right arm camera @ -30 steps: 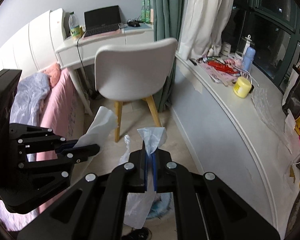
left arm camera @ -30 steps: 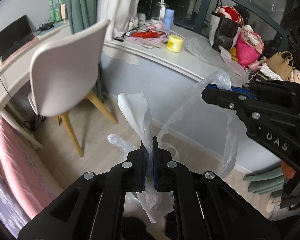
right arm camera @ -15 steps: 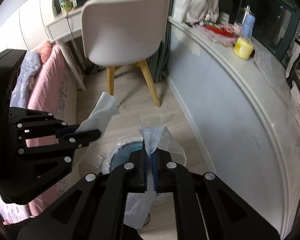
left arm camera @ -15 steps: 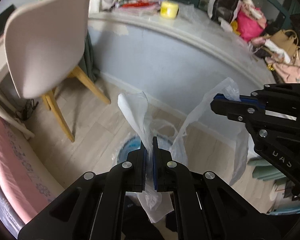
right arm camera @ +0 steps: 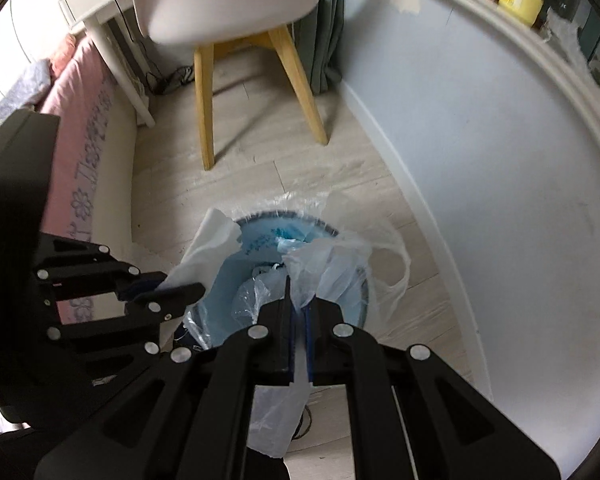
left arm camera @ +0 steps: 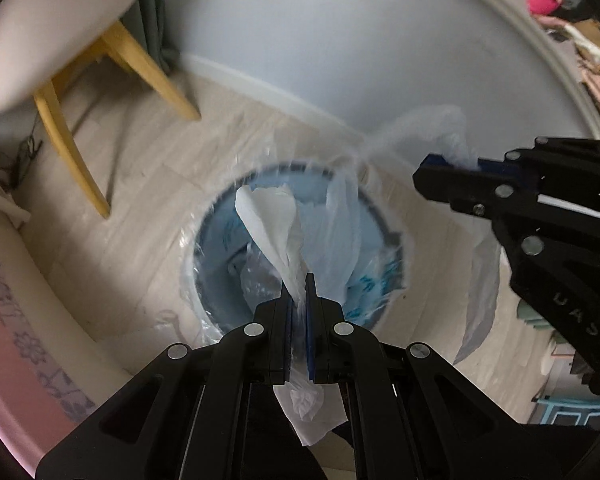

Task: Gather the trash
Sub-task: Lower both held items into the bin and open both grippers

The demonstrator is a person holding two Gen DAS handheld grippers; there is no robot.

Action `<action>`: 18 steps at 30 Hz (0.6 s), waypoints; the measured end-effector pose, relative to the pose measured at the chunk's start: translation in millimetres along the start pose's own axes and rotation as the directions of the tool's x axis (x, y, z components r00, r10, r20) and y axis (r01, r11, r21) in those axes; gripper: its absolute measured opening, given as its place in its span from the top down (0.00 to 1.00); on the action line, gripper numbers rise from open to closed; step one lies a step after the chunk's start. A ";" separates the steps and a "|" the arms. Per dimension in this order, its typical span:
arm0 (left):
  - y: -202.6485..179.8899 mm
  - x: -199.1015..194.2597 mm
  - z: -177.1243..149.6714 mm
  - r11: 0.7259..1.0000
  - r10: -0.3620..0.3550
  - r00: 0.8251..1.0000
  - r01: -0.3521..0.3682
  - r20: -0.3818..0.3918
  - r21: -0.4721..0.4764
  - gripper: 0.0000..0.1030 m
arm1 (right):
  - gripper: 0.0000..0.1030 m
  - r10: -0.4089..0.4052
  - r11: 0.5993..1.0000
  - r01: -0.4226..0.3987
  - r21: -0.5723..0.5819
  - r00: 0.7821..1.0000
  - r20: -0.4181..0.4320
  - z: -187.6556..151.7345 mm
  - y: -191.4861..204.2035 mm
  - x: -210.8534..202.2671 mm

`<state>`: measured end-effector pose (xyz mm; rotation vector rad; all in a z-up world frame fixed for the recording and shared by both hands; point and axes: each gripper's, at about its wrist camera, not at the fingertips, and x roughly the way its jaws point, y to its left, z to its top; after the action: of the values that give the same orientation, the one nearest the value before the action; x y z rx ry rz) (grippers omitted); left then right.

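A thin white plastic bag [left arm camera: 340, 216] hangs between my two grippers, over a round blue bin [left arm camera: 216, 248] on the floor. My left gripper [left arm camera: 299, 285] is shut on one white strip of the bag [left arm camera: 266, 220], which sticks up past the fingertips. To the right, my right gripper [left arm camera: 440, 166] pinches the other strip. In the right wrist view, the right gripper [right arm camera: 298, 286] is shut on the translucent bag edge [right arm camera: 328, 256], and the left gripper [right arm camera: 182, 290] holds its strip at the left above the bin [right arm camera: 260, 240]. Clear plastic lies crumpled inside the bin.
A white chair with wooden legs [right arm camera: 296, 72] stands beyond the bin. A bed with a pink cover [right arm camera: 88, 120] lies at the left, with a white desk [right arm camera: 96, 0] behind it. A curved grey wall [right arm camera: 500, 160] under a cluttered sill runs along the right.
Both grippers have dropped straight down with the bag and tipped to look more steeply at the floor. The blue bin, hidden a second ago, now fills the middle of both views.
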<state>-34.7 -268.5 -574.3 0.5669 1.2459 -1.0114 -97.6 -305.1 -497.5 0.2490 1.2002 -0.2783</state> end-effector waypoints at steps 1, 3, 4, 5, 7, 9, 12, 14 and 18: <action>0.6 10.1 -1.3 1.000 0.000 1.000 0.000 -0.007 0.002 0.96 | 0.94 0.001 1.000 -0.001 -0.002 1.000 -0.004 -1.6 0.3 8.3; 3.5 35.3 -2.1 1.000 -0.001 1.000 0.001 -0.023 0.014 0.96 | 0.94 0.004 1.000 -0.004 -0.002 1.000 -0.014 -6.9 -0.6 29.5; 5.7 48.6 -2.5 1.000 -0.002 1.000 0.002 -0.030 0.021 0.96 | 0.95 0.004 1.000 -0.004 -0.003 1.000 -0.020 -9.0 -1.7 39.2; 5.7 56.7 -2.2 1.000 -0.001 0.999 0.002 -0.034 0.026 0.96 | 0.94 0.003 1.000 -0.003 -0.004 1.000 -0.024 -10.9 -3.0 47.2; 7.3 76.3 -2.0 0.999 0.001 0.999 0.000 -0.044 0.039 0.96 | 0.94 0.002 1.000 -0.002 -0.010 0.999 -0.033 -14.2 -5.5 64.0; 11.5 94.9 -1.5 0.999 -0.001 0.999 0.003 -0.051 0.041 0.96 | 0.94 -0.002 1.000 0.001 -0.021 0.999 -0.046 -17.2 -6.2 82.5; 14.8 116.5 -1.7 0.999 -0.003 0.998 0.006 -0.062 0.039 0.96 | 0.94 0.003 0.999 -0.005 -0.039 0.998 -0.057 -19.5 -6.9 102.5; 17.0 129.8 -1.7 0.999 -0.007 0.997 0.009 -0.071 0.037 0.96 | 0.94 0.008 0.999 -0.011 -0.051 0.998 -0.068 -22.9 -6.0 118.5; 17.5 147.1 -4.5 0.999 -0.014 0.996 0.018 -0.090 0.042 0.96 | 0.94 0.015 0.999 -0.019 -0.035 0.995 -0.095 -33.5 -5.6 141.2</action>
<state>-22.6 -302.7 -718.0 0.6418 1.3122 -1.0377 -81.5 -310.4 -641.8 0.2436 1.2953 -0.2323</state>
